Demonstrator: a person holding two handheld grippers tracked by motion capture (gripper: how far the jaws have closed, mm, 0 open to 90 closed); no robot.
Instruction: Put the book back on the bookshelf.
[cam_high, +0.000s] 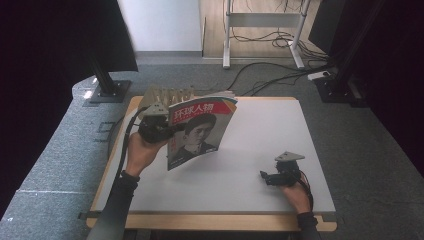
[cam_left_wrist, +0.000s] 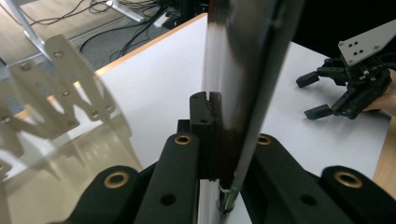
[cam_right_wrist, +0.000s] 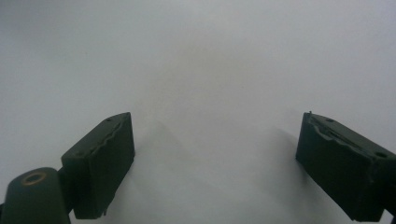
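While the magazine (cam_high: 199, 131) is held upright above the tabletop (cam_high: 260, 145), the relation that matters for the coming move is judged to be its place against the wooden rack (cam_high: 167, 94): the rack stands at the far edge of the tabletop, just behind the magazine and slightly to its left in the high view, so that a short carry away from the person would bring the two together. The magazine's long axis runs nearly vertical, tilted a little, with its spine edge at the left tool (cam_high: 159, 131). That left tool is clenched on the magazine, whose dark edge is seen pinched between the jaws in the left gripper view (cam_left_wrist: 243, 93). The left hand is by far the nearer to the rack. The right tool (cam_high: 274, 177) is well apart from the magazine, low over the near right part of the tabletop; its jaws stand wide and released, with bare white surface between them in the right gripper view.

The magazine is thin and glossy, its cover facing the person. A black-and-white portrait is printed on it under large white characters on a red band, with coloured stripes at the top right corner.
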